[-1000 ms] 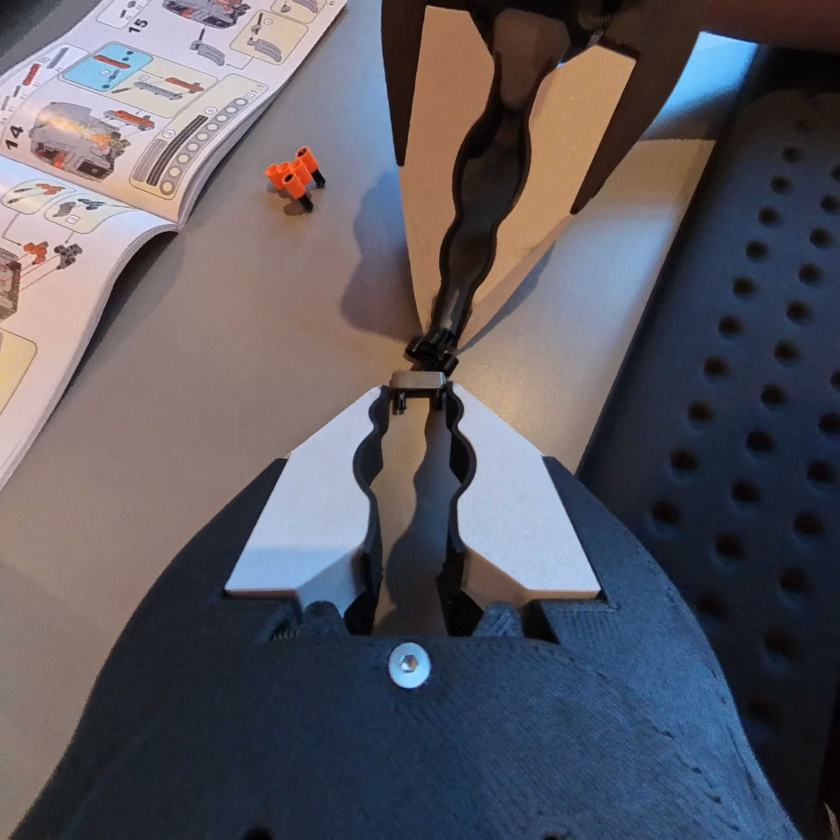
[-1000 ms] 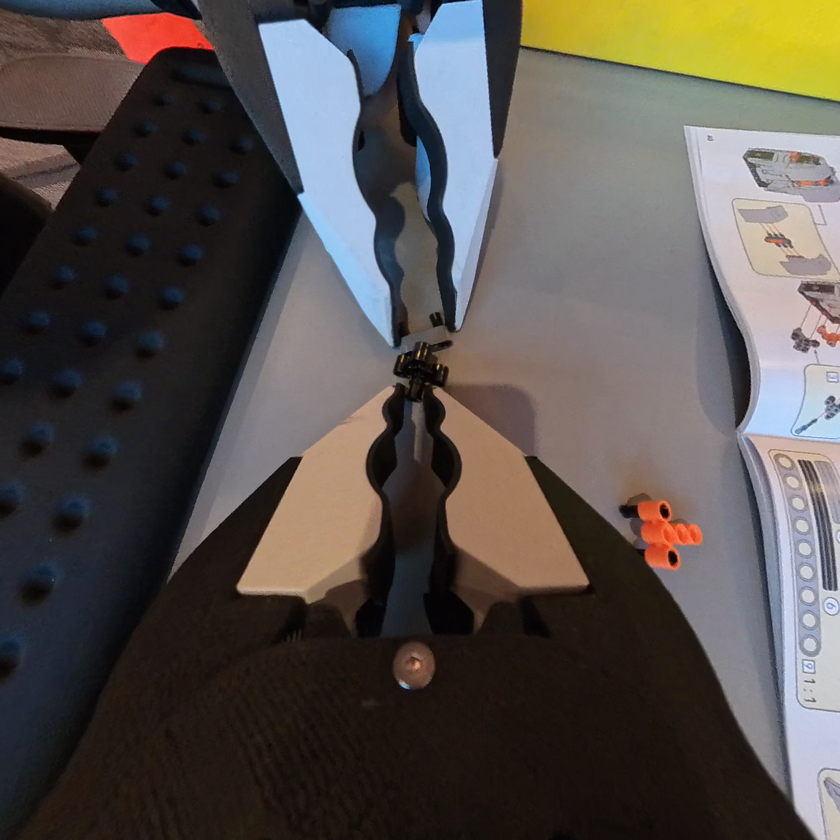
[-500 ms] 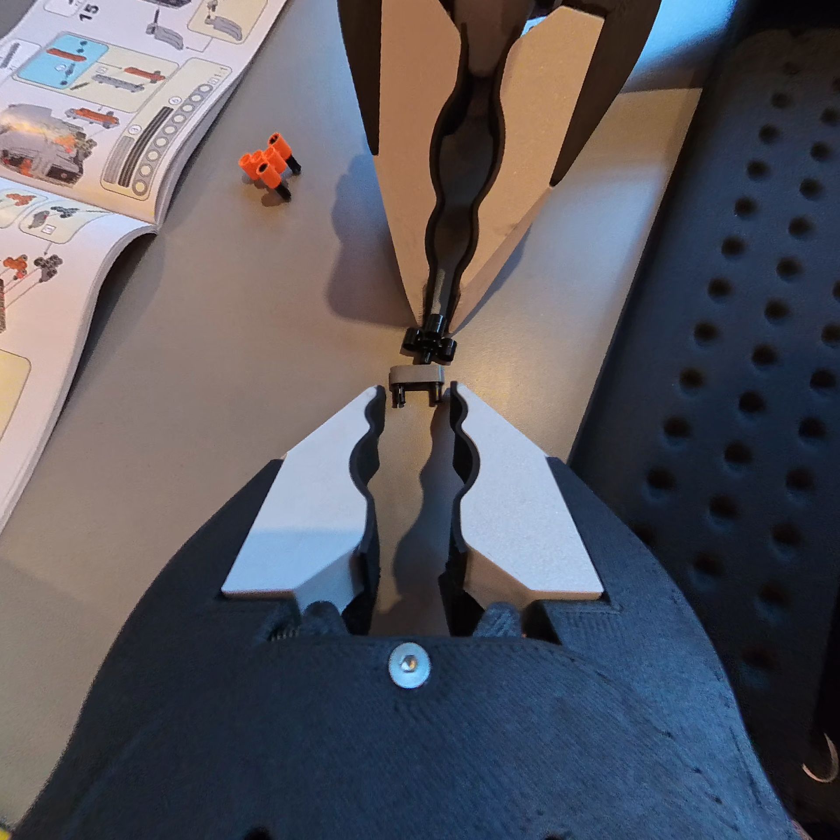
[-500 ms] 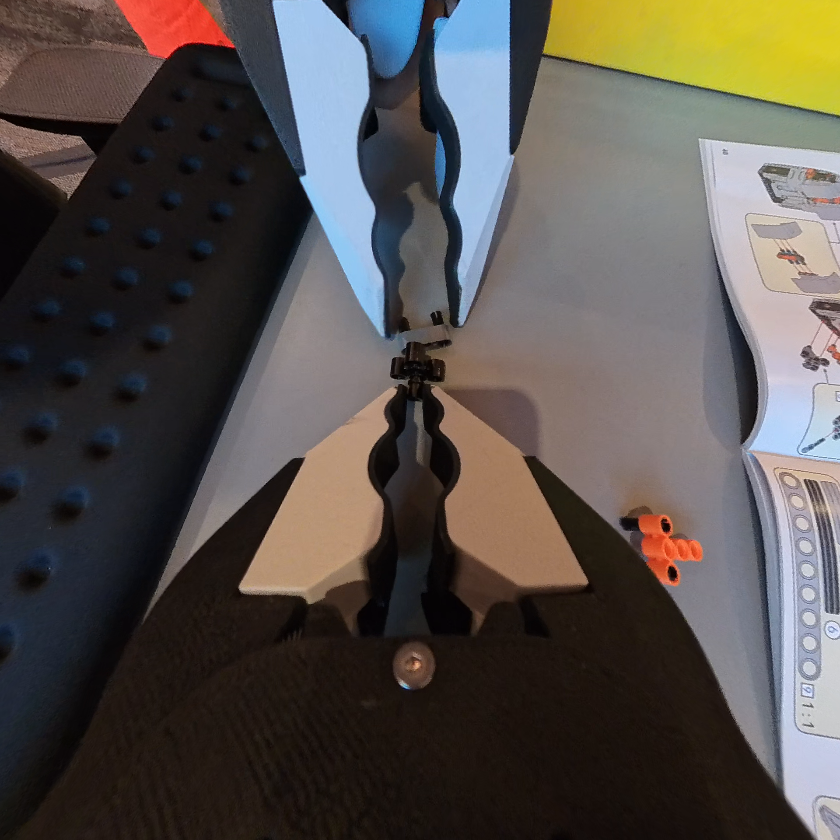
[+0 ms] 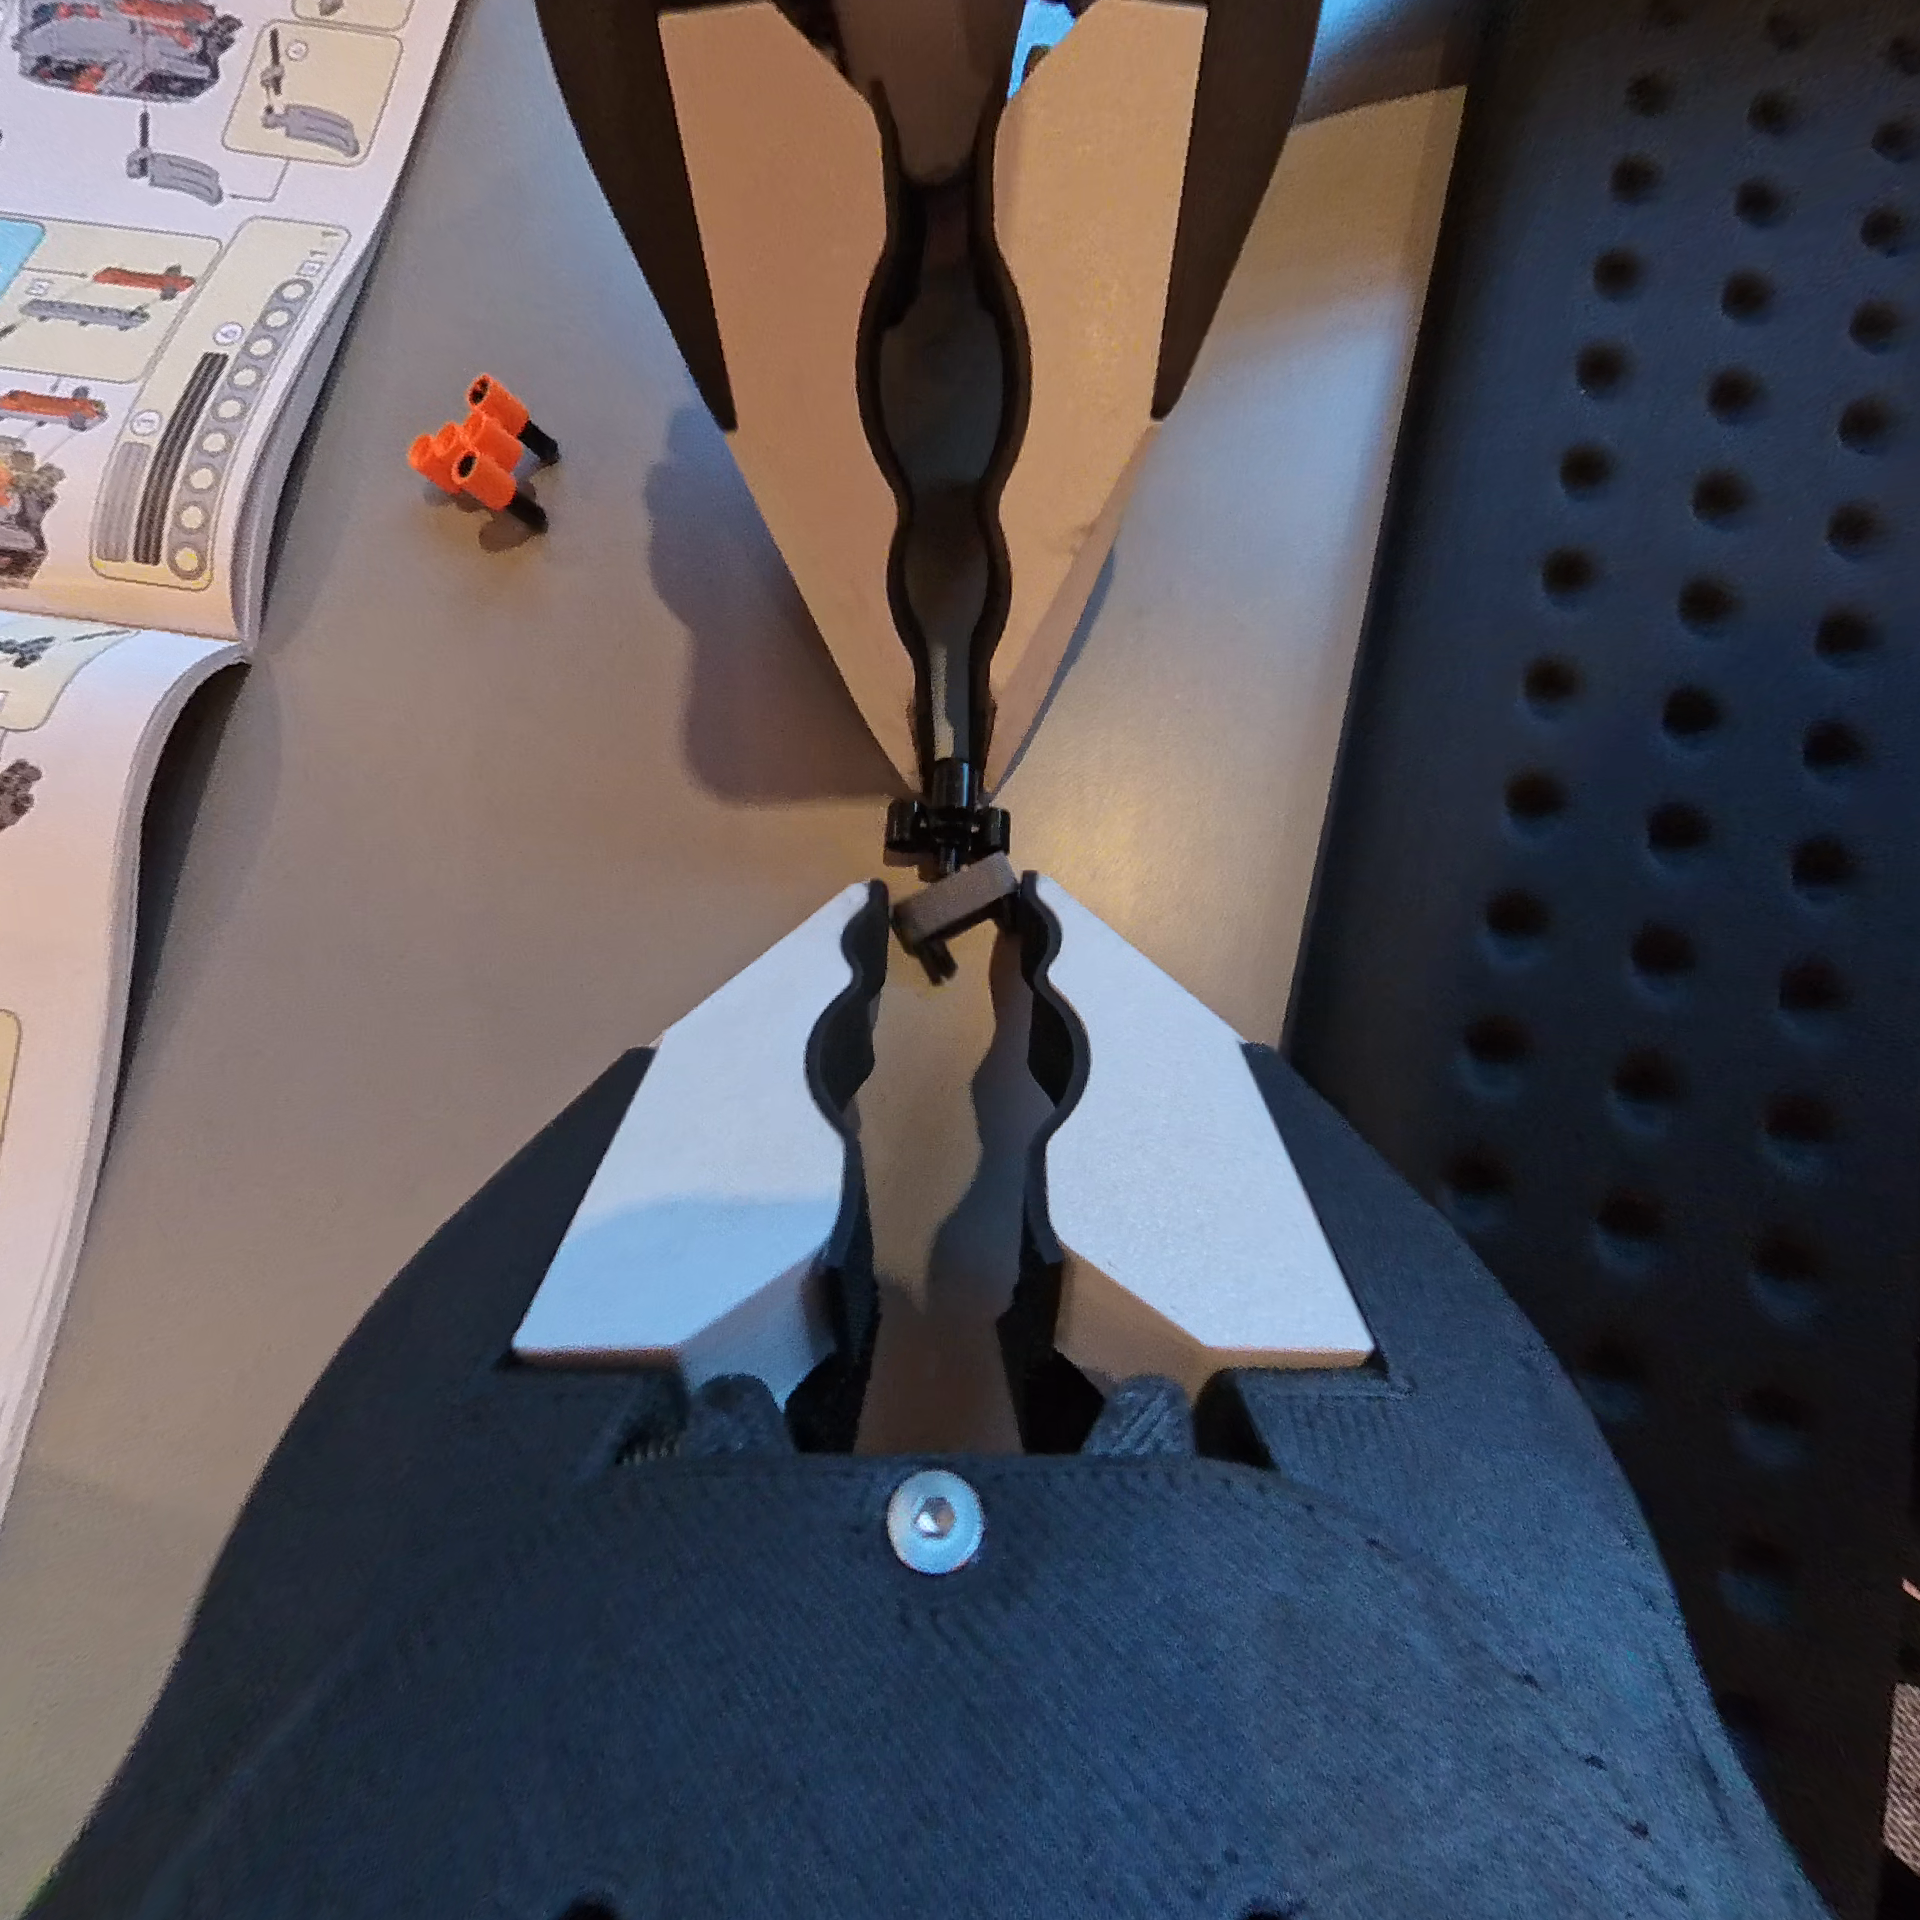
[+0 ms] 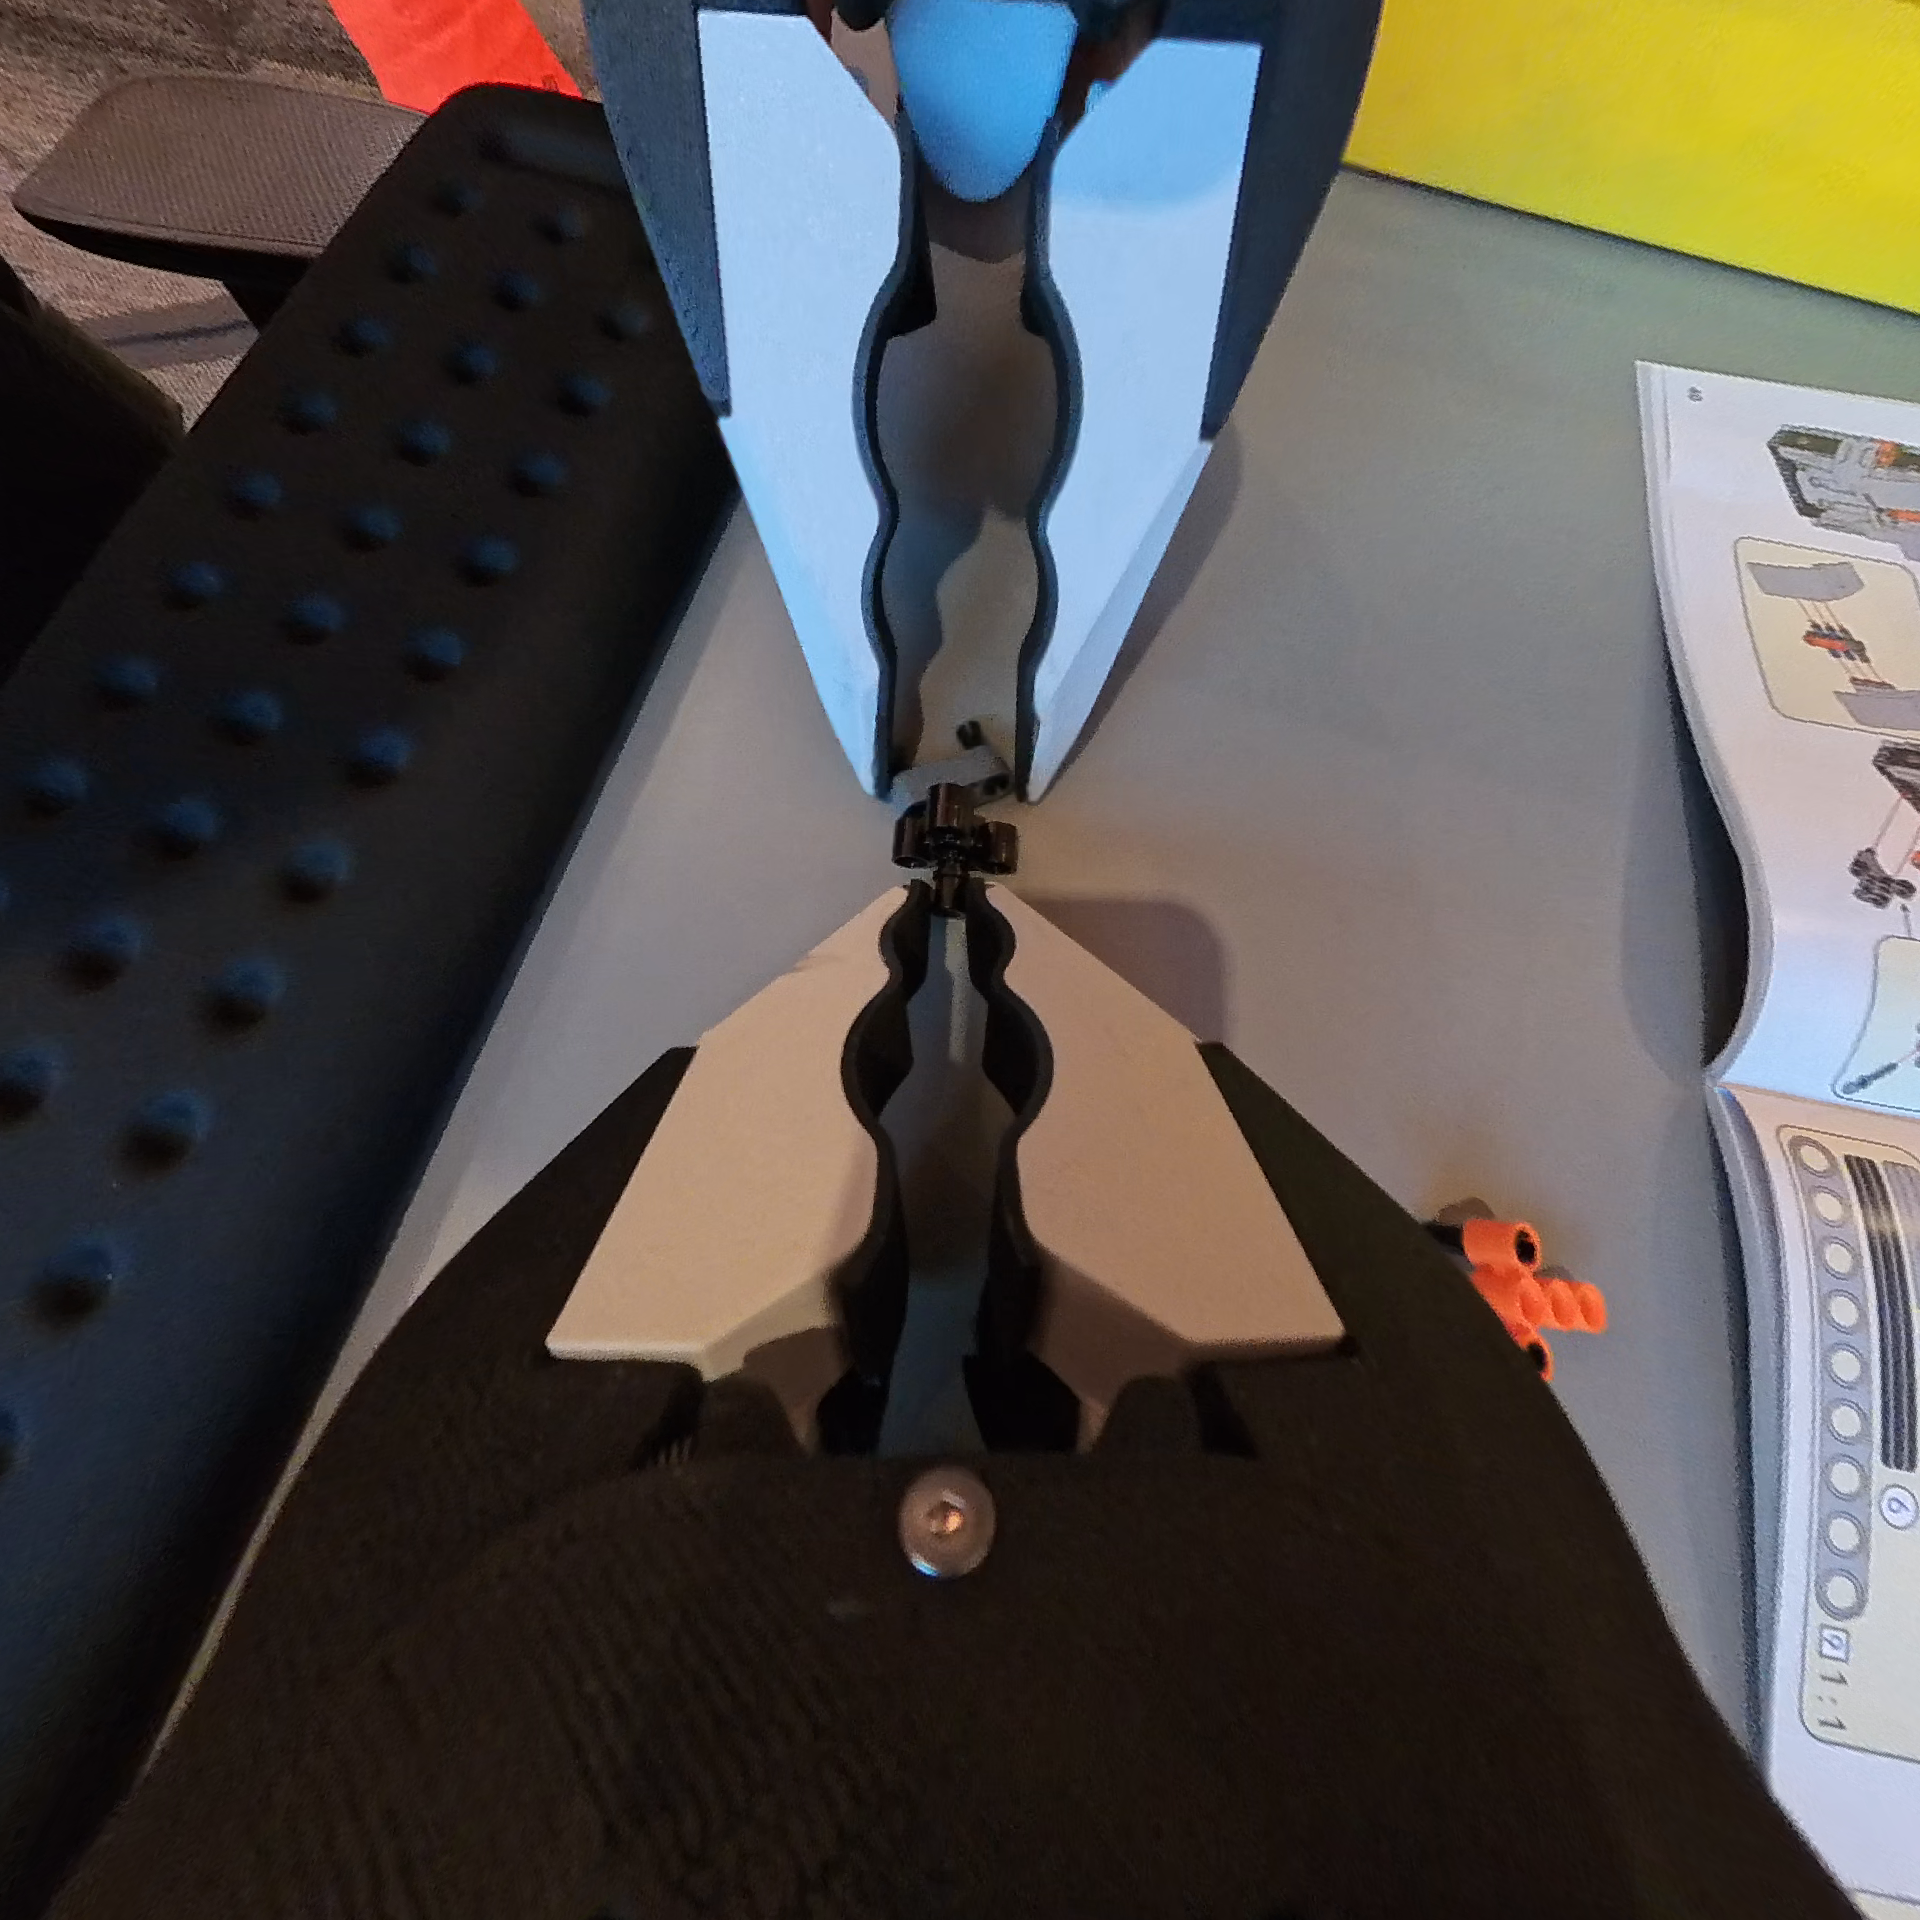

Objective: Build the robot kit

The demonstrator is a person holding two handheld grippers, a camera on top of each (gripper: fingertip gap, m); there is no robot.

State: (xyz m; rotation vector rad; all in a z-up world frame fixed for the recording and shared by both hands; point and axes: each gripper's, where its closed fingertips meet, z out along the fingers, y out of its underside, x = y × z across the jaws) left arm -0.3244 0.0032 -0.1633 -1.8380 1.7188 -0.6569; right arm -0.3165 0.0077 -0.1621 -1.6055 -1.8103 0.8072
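Note:
My left gripper point(image 5: 956, 891) is shut on a small grey beam piece point(image 5: 954, 902), which sits tilted between the fingertips just above the grey table point(image 5: 520, 935). My right gripper point(image 6: 948, 920) is shut on the stem of a small black connector piece point(image 6: 948, 840). The two grippers face each other tip to tip. The black connector point(image 5: 945, 823) touches the top of the grey piece. In the right wrist view the grey piece point(image 6: 956, 774) spans the left gripper's tips. The right gripper point(image 5: 951, 774) enters the left wrist view from the top.
An open instruction booklet point(image 5: 135, 436) lies on the table; it also shows in the right wrist view point(image 6: 1808, 935). A small orange-and-black assembly point(image 5: 473, 449) lies beside it point(image 6: 1527, 1299). A black perforated panel point(image 5: 1683, 727) borders the table point(image 6: 260, 727). A yellow surface point(image 6: 1662, 125) is behind. The grippers are tip to tip, or close to it.
The grippers have closed the small gap between them. The black connector now presses on the grey piece, which has tilted from level in the left gripper's tips.

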